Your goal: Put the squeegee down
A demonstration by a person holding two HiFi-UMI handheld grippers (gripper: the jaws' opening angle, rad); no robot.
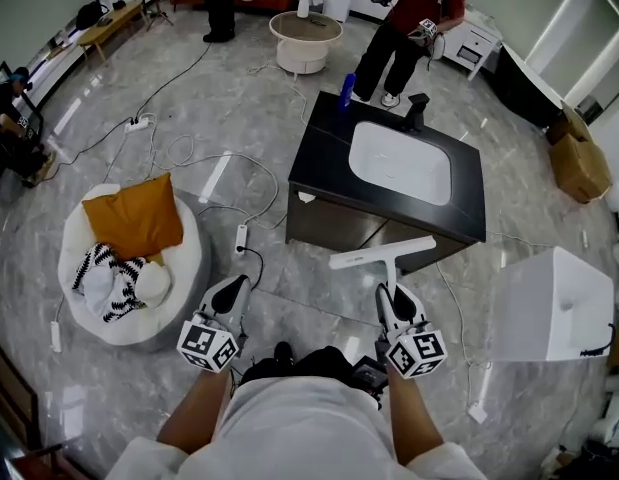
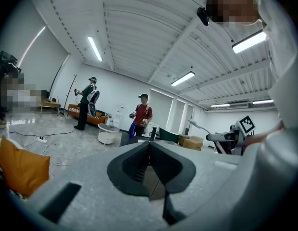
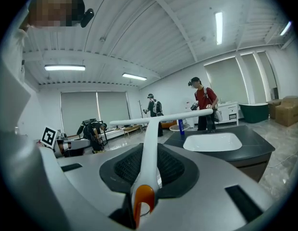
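A white squeegee [image 1: 381,254] with a T-shaped blade sticks forward from my right gripper [image 1: 387,290], which is shut on its handle. In the right gripper view the handle [image 3: 150,148] runs up between the jaws to the blade, and its orange end [image 3: 143,199] is nearest the camera. The squeegee hangs in the air just before the near edge of a black vanity counter [image 1: 324,153] with a white sink [image 1: 399,161]. My left gripper [image 1: 231,288] is over the floor to the left, shut [image 2: 149,150] with nothing in it.
A black faucet [image 1: 417,111] and a blue bottle [image 1: 346,90] stand at the counter's far edge. A white beanbag [image 1: 179,268] with an orange cushion lies at the left, a white box [image 1: 554,303] at the right. Cables cross the floor. Two people [image 1: 409,23] stand beyond the counter.
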